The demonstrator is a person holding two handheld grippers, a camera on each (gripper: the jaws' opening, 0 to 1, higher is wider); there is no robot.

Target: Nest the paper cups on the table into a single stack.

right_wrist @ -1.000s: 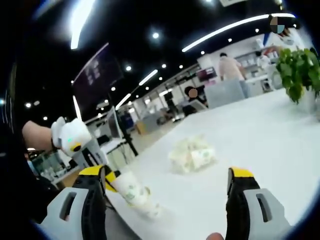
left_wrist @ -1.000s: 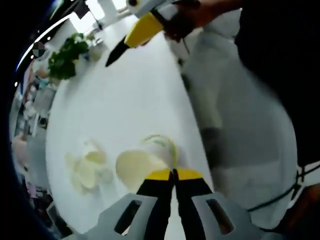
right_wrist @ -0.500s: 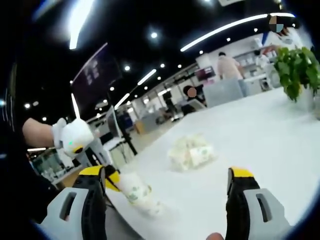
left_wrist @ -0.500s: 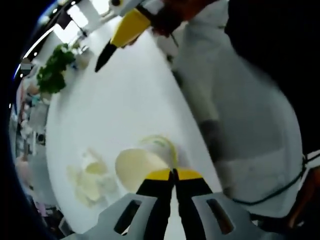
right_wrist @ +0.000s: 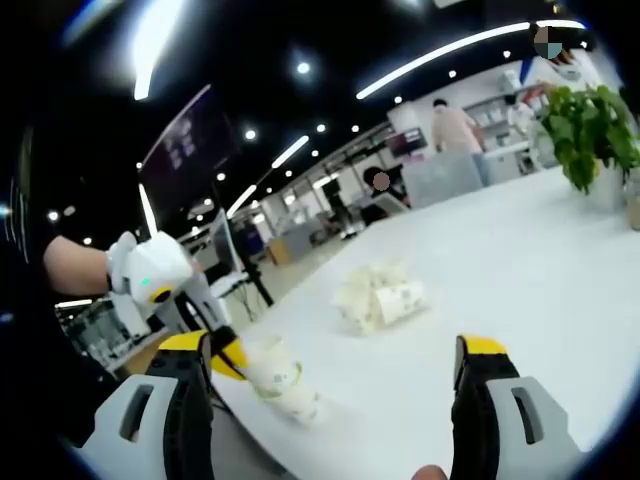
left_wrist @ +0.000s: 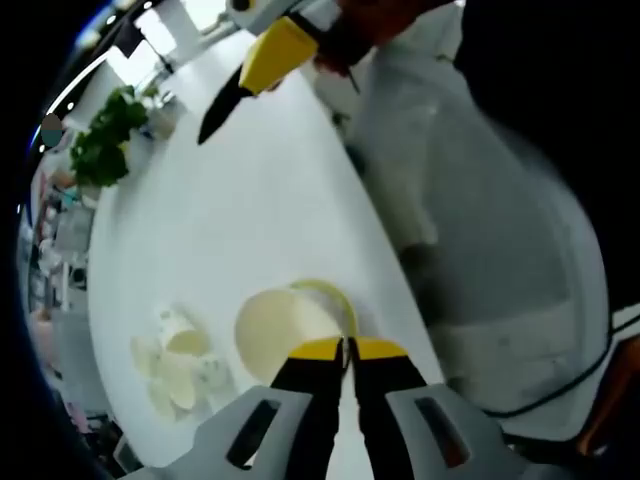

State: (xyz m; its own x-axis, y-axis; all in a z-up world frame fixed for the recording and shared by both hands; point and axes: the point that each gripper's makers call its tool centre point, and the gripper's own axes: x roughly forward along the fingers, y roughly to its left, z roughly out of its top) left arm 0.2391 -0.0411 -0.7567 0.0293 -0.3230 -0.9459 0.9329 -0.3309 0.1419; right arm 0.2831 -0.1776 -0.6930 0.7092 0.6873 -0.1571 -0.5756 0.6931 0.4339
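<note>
On the table [left_wrist: 250, 210], the left gripper [left_wrist: 346, 347] (fingers closed) pinches a paper cup [left_wrist: 278, 332].

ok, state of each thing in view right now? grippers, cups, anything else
left gripper: shut on the rim of the held paper cup
held paper cup: tipped, mouth toward the camera, at the table's edge
loose paper cups: lying on their sides in a cluster on the table
right gripper: open, holding nothing
table: white, bears the cups
potted plant: upright at the far end

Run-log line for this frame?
left gripper shut on paper cup | right gripper open | loose cups on table
</note>
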